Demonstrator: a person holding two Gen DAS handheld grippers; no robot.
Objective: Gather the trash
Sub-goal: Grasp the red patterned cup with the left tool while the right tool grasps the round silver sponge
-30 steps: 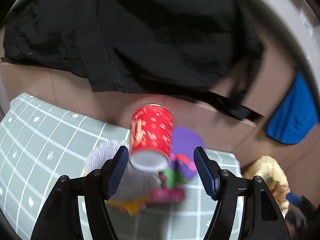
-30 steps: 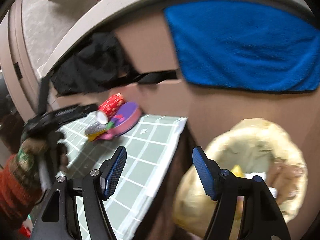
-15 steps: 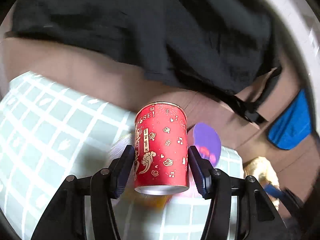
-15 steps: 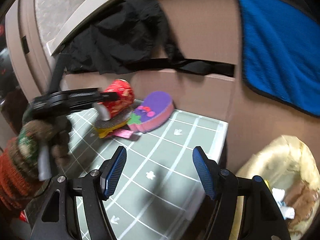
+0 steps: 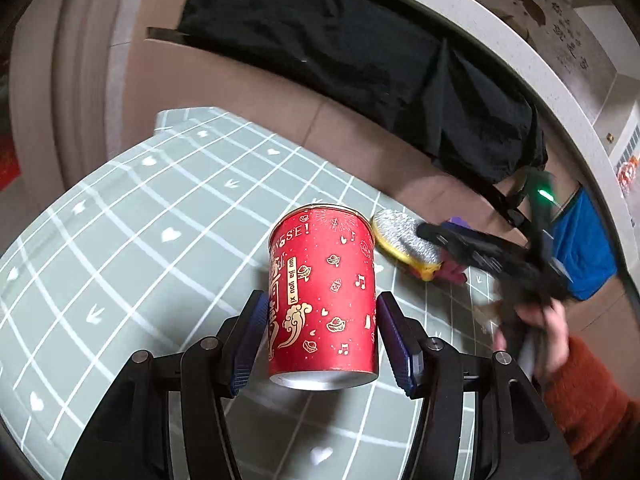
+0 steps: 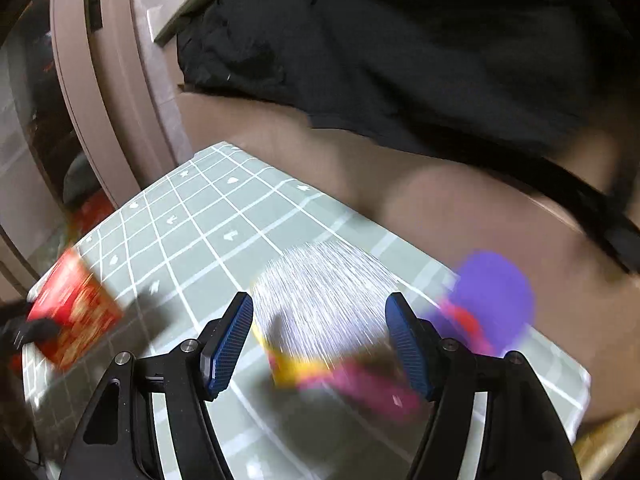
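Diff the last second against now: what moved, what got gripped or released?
The left gripper closed in on the red can, took hold and lifted it away from the pile. The right gripper swung from the trash bag side to the silver-and-yellow wrapper, jaws open and empty. Unchanged: the pile with the purple piece on the green checked cloth, and the black cloth behind.

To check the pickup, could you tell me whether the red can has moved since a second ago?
Yes. The red can, earlier leaning on the silver disc, now sits apart from it, between the left gripper pads.
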